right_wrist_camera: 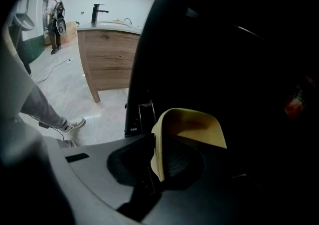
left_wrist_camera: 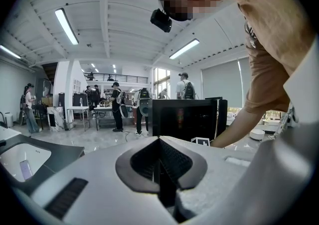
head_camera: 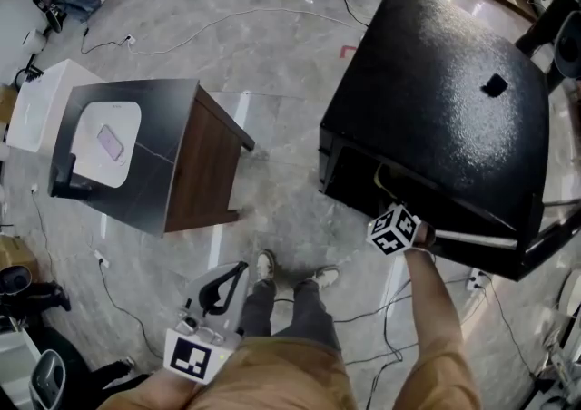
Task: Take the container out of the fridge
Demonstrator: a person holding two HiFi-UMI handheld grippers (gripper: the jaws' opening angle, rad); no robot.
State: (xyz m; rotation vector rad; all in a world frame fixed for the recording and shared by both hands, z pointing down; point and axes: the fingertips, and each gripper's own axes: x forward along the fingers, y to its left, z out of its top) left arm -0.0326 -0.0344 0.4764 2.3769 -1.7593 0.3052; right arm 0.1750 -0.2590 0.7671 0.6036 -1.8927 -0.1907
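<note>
Inside black fridge (head_camera: pixel 436 100), pale yellow plastic container (right_wrist_camera: pixel 192 127) sits centre-right in right gripper view. Right gripper (right_wrist_camera: pixel 158 157) fingers (right_wrist_camera: pixel 130 163) pinch its near wall, rim curving up-frame. Likely pull: straight back, toward lower frame. Left gripper (left_wrist_camera: pixel 160 167) fingers together, empty, lower left in head view, well apart.

Grey polished floor (head_camera: pixel 281 63) under me, around the wood-sided sink cabinet (head_camera: pixel 195 172) (dark top, white basin (head_camera: pixel 107 143)). Above the cabinet, a white beamed ceiling with strip lights (left_wrist_camera: pixel 66 26); a shaded window (left_wrist_camera: pixel 224 82) to its right.
</note>
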